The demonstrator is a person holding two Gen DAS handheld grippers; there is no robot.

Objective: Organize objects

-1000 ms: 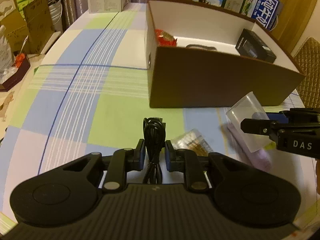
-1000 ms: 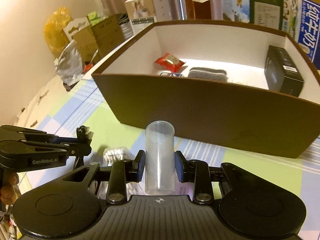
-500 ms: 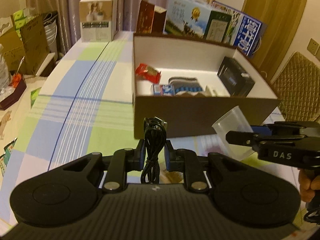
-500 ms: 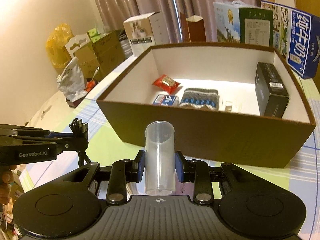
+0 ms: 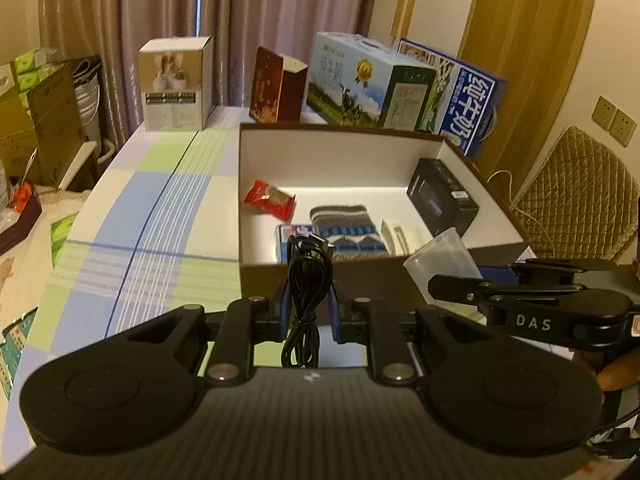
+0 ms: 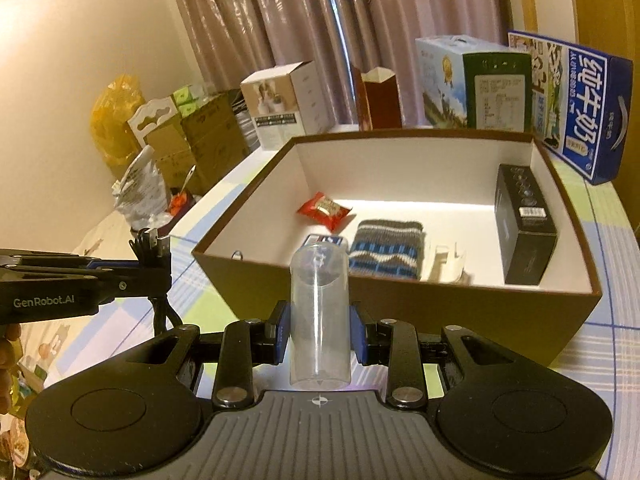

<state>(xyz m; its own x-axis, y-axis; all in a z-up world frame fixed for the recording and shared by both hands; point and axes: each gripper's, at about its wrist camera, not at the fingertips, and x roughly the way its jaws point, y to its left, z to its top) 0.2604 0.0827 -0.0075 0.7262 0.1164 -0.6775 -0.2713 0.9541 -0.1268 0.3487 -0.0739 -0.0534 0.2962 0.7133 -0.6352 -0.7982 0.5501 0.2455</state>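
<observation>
Between the fingers of my left gripper (image 5: 308,312) a coiled black USB cable (image 5: 306,280) is clamped, the plug end pointing up and fwd. My right gripper (image 6: 319,334) is closed on a clear plastic cup (image 6: 319,316), pads pressing its sides, so the cup stands upright w/ the mouth away from the camera. I think both grips are at mid-body so the items do not swing while I carry them.

Both tools hang just before the near wall of the brown box (image 6: 400,304), which stands on the checked tablecloth (image 5: 152,208). Inside the box there is already a red snack packet (image 6: 325,210), a striped knit piece (image 6: 386,250), a small blue-white pack (image 6: 324,240), a white item (image 6: 448,264) and a black box (image 6: 524,224) along the right wall. The middle-left floor of the box looks free, so I judge the cable and cup go there next.

Compared w/ 1 s ago, both grippers are raised: then I saw mostly the outer front wall and a clear packet on the table, now I look down over the rim at the box contents. Grips themselves look unchanged.
</observation>
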